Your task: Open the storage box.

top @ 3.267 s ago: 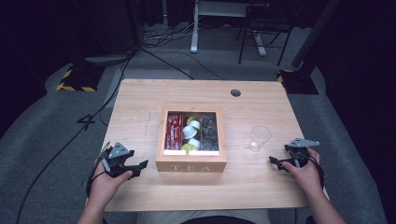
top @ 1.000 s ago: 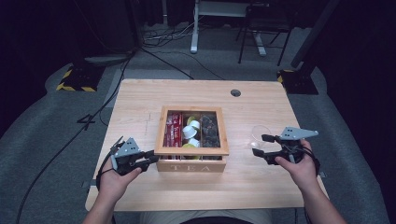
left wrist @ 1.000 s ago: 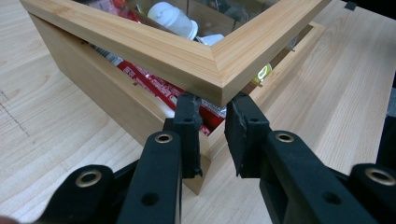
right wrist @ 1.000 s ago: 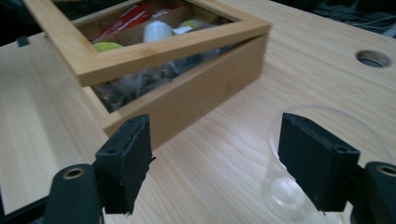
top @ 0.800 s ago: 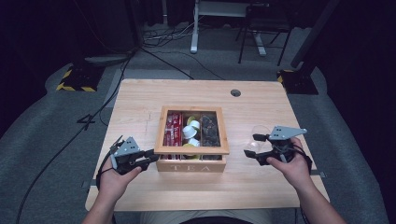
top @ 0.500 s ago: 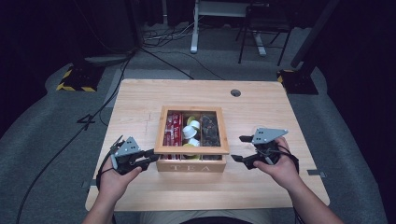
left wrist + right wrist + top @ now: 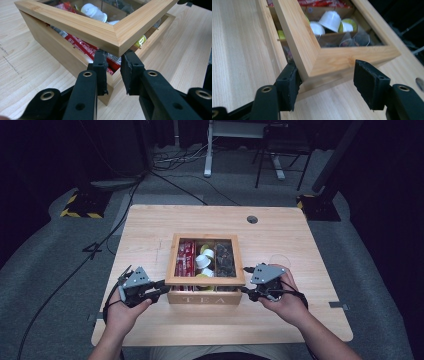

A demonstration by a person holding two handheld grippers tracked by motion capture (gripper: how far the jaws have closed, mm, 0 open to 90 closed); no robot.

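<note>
The wooden tea box (image 7: pixel 205 270) sits on the table (image 7: pixel 150 225) between both grippers. Its framed lid (image 7: pixel 105 32) is stiff and probably light, best taken at the front corners. The left gripper (image 7: pixel 113 72), narrow, touches one corner; the right gripper (image 7: pixel 328 85), wide, has moved in from the glass side and now straddles the other.

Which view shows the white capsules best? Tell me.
Right gripper view: the white capsules sit large and sharp through the tea box lid. Left gripper view catches one at the top edge; the high view shows small white specks.
</note>
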